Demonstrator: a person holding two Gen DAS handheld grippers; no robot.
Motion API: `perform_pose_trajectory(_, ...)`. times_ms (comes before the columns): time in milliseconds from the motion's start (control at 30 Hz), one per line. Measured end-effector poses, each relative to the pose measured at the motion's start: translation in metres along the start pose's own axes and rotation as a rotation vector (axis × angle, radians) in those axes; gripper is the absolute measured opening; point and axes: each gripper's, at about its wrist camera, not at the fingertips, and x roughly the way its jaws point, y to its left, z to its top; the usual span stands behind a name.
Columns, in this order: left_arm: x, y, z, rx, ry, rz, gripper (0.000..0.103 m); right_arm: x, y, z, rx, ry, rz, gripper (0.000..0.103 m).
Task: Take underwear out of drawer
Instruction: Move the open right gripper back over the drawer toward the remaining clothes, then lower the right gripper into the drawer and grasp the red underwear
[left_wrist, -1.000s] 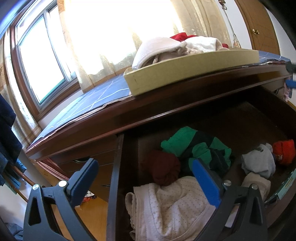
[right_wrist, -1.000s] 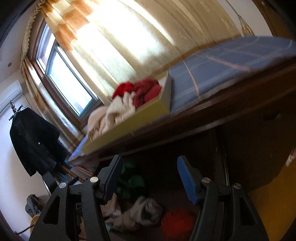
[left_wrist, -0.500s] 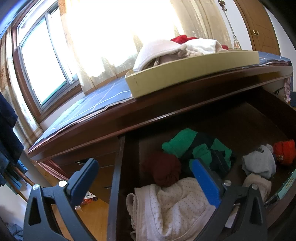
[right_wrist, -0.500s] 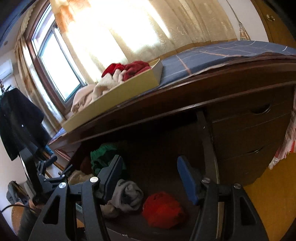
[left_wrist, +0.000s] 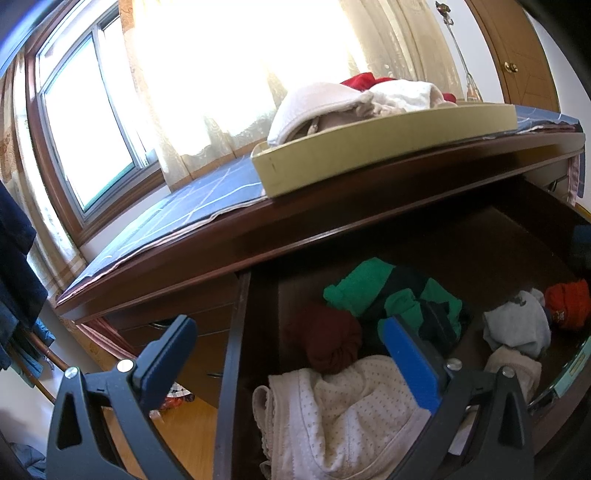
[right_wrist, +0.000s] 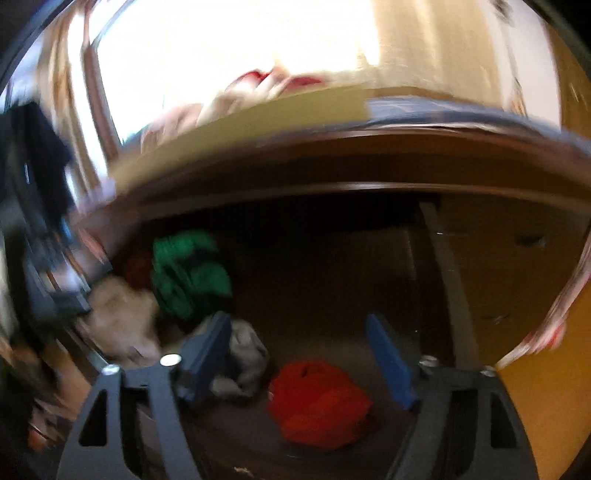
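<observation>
The dark wooden drawer (left_wrist: 236, 332) stands open with several pieces of underwear in it. In the left wrist view I see a white dotted piece (left_wrist: 343, 417), a maroon one (left_wrist: 325, 339), a green and black one (left_wrist: 391, 295), a grey one (left_wrist: 517, 328) and a red one (left_wrist: 569, 302). My left gripper (left_wrist: 288, 350) is open and empty above the drawer's left front corner. My right gripper (right_wrist: 299, 354) is open and empty, just above the red piece (right_wrist: 317, 402), with the grey piece (right_wrist: 243, 354) by its left finger. The right wrist view is blurred.
A yellow tray (left_wrist: 388, 147) with several clothes sits on the dresser top, on a blue cloth (left_wrist: 192, 206). A window (left_wrist: 85, 122) and curtains lie behind. More drawers (right_wrist: 517, 266) are to the right of the open one. Dark clothes (left_wrist: 14, 251) hang at the far left.
My right gripper has swung down and forward over the open drawer, so the red piece now lies between its fingers. The left gripper has hardly moved.
</observation>
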Motion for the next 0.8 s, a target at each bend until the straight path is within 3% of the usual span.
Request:
perform_pose_trajectory(33, 0.000, 0.000, 0.000, 0.001, -0.004, 0.003, 0.103, 0.005, 0.009, -0.002, -0.044, 0.021, -0.018, 0.093)
perform_pose_trajectory(100, 0.001, 0.001, 0.000, 0.003, -0.006, 0.004, 0.103, 0.005, 0.013, -0.005, -0.047, 0.007, -0.018, 0.099)
perform_pose_trajectory(400, -0.001, 0.001, 0.000, 0.000, -0.010, 0.001, 0.103, 0.003, 0.012, -0.005, -0.050, 0.020, -0.002, 0.101)
perform_pose_trajectory(467, -0.001, 0.001, 0.000, -0.001, -0.011, 0.000, 0.103, 0.005, 0.010, 0.001, -0.023, 0.056, 0.034, 0.101)
perform_pose_trajectory(567, -0.001, 0.000, 0.000, 0.001, -0.013, -0.002, 0.103, -0.015, -0.014, 0.018, 0.111, -0.013, 0.132, 0.101)
perform_pose_trajectory(667, -0.001, 0.000, 0.000, -0.002, -0.016, -0.009, 0.103, -0.022, -0.034, 0.038, 0.139, 0.045, 0.172, 0.100)
perform_pose_trajectory(700, -0.001, 0.001, 0.000, -0.003, -0.017, -0.011, 0.103, -0.022, -0.038, 0.043, 0.131, 0.076, 0.189, 0.092)
perform_pose_trajectory(733, -0.001, 0.001, 0.000, -0.004, -0.019, -0.011, 0.103, -0.022, -0.040, 0.045, 0.119, 0.103, 0.193, 0.075)
perform_pose_trajectory(800, -0.001, 0.001, 0.000, -0.005, -0.022, -0.010, 0.103, -0.018, -0.039, 0.047, 0.070, 0.180, 0.180, 0.058)
